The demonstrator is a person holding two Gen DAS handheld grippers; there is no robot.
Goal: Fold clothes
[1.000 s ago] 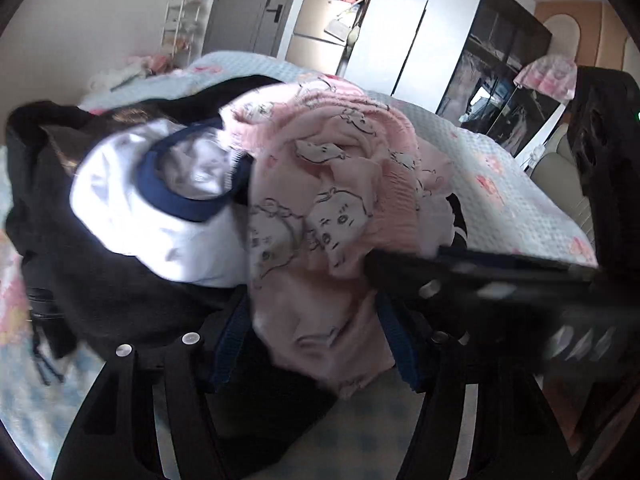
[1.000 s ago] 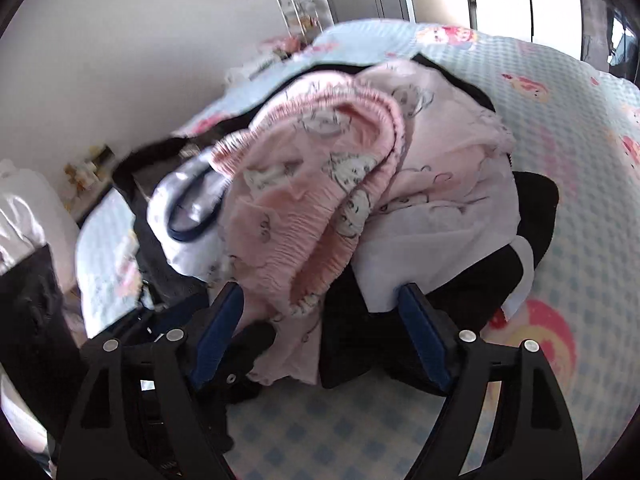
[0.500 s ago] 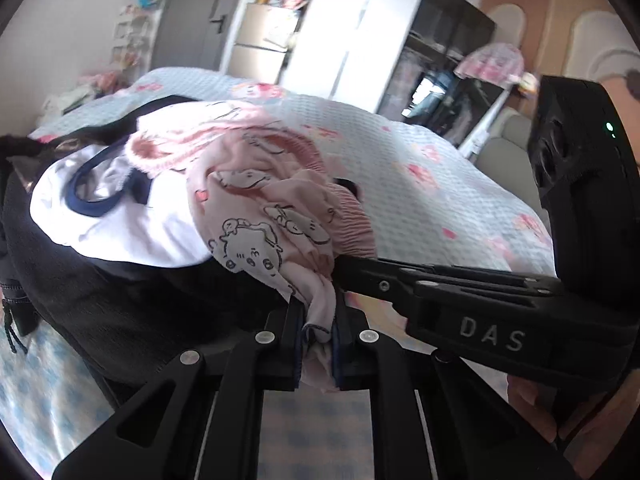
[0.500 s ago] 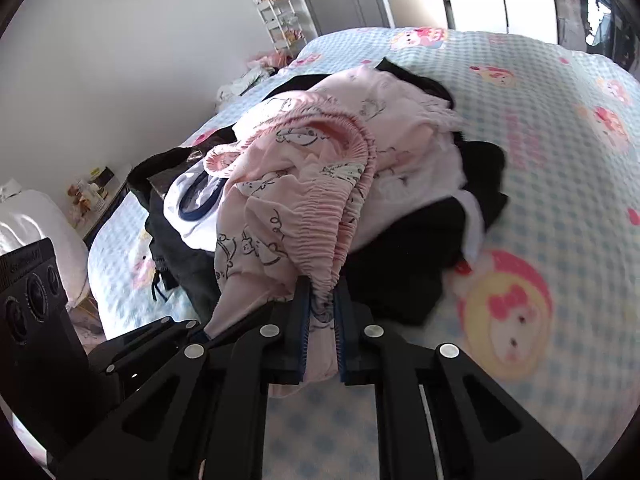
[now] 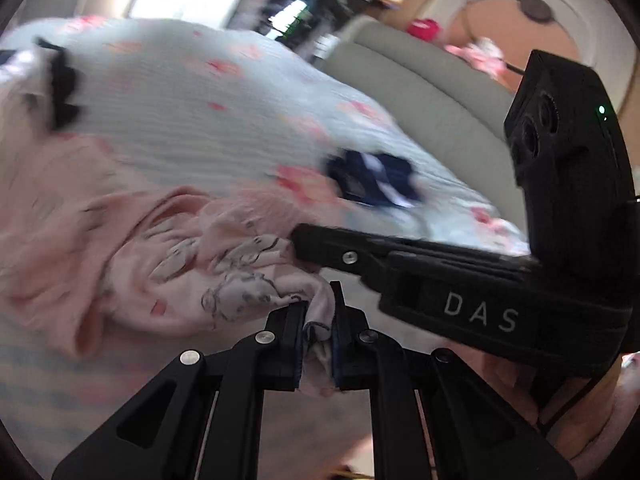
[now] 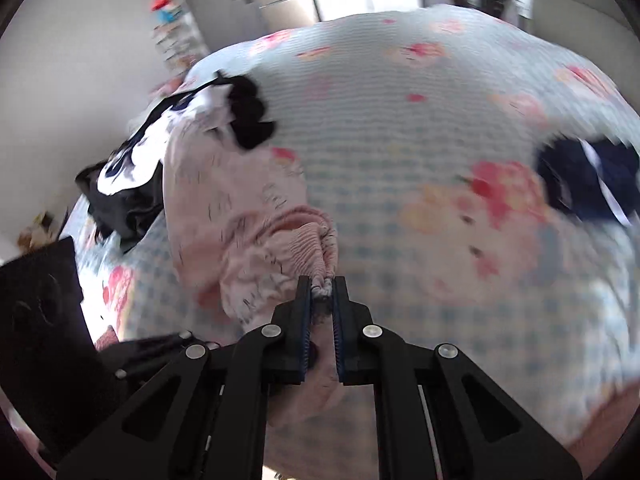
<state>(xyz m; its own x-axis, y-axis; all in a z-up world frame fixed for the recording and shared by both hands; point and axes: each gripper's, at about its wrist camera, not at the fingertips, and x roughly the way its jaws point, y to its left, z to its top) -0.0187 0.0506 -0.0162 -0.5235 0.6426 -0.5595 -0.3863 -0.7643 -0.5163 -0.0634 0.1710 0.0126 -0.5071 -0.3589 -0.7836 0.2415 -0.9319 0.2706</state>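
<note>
Blurred bedroom, patterned bedspread (image 6: 400,128), grey sofa (image 5: 420,92), white wall (image 6: 80,40), bright daylight

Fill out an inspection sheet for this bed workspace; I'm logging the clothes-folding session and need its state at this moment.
Surface: bedspread, pale blue check with pink cartoon prints.
Job's things: pink printed garment, gathered band pinched, the rest trailing toward the pile.
Clutter: pile of black and white clothes at the left of the right wrist view; dark navy garment lying apart at the right.
Grippers: left gripper shut on the pink garment; right gripper shut on its gathered band.
Cables: thin dark cable below the right gripper's body.
Surroundings: grey sofa, white wall; both views motion-blurred.
</note>
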